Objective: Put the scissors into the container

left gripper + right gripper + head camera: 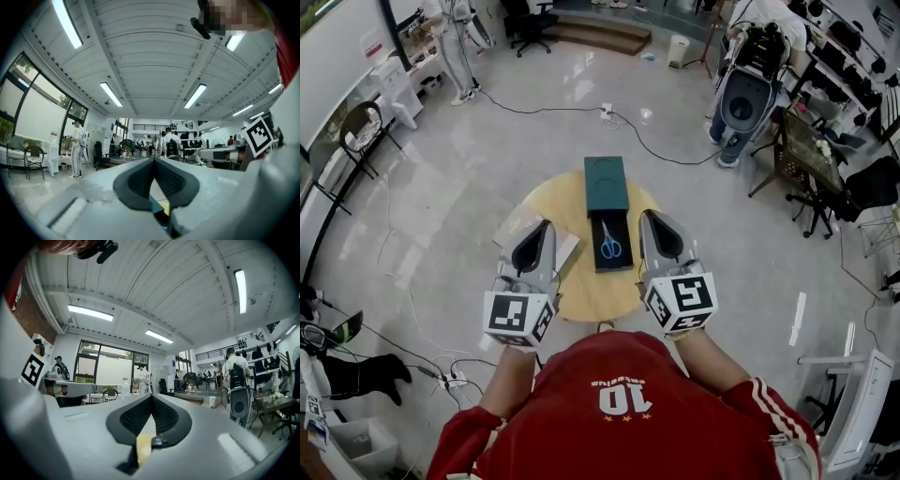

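Centrally on the round table (581,300), between the closed, empty left gripper (546,225) and the equally closed, empty right gripper (646,217), blue-handled scissors (610,242) lie flat on a dark tray (615,265), probably light, stiff, slippery; best pinched at the handles

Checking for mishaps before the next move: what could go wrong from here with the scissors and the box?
1. The left claw and right claw are both shut; reaching in like that would likely shove the scissors, not grip them.
2. The scissors lie flat in a narrow dark tray, whose walls may block a claw.
3. The teal box sits at the table's far edge; a nudge could push it off.
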